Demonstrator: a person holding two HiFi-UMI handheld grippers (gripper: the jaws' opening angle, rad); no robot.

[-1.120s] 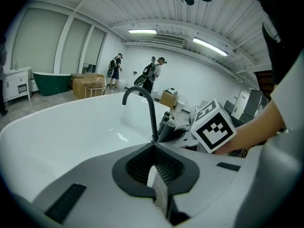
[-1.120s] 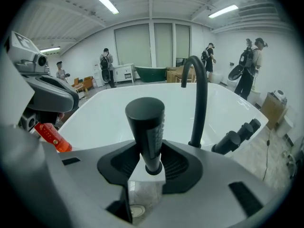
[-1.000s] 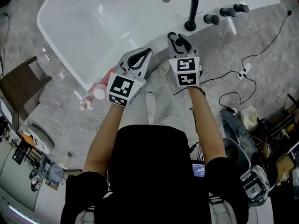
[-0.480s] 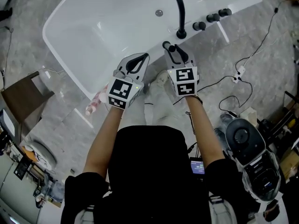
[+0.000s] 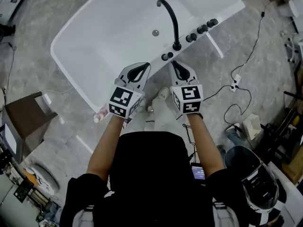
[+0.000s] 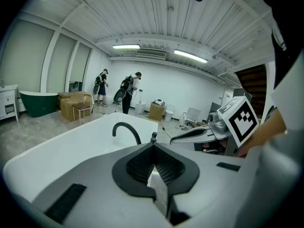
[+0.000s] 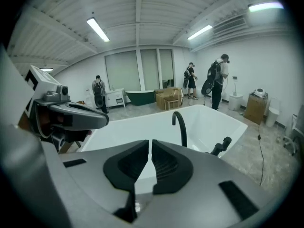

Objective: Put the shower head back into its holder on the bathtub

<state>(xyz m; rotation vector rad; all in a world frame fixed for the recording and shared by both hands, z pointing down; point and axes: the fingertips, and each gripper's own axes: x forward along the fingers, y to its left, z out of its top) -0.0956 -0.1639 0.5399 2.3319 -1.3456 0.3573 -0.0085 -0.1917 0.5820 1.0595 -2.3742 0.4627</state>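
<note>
The white bathtub (image 5: 71,74) lies ahead, with a black curved faucet (image 5: 171,20) and several black knobs (image 5: 201,30) on its right rim. The black shower head (image 5: 166,56) stands upright in its holder on that rim beside the faucet; it also shows in the right gripper view (image 7: 221,146). My left gripper (image 5: 143,66) is shut and holds nothing, hovering just short of the rim. My right gripper (image 5: 176,64) hangs just behind the shower head without touching it. Its jaws are closing, down to a thin slit, with nothing between them (image 7: 149,144).
A pink and white bottle (image 5: 100,115) lies on the floor by the tub's near side. A brown stool (image 5: 26,115) stands to the left. Cables and a power strip (image 5: 234,84) run across the floor on the right. People (image 6: 128,91) stand far back in the room.
Both grippers have drawn up and back from the tub rim. The right jaws, wide open before, have come almost together. The shower head stays on the rim.
</note>
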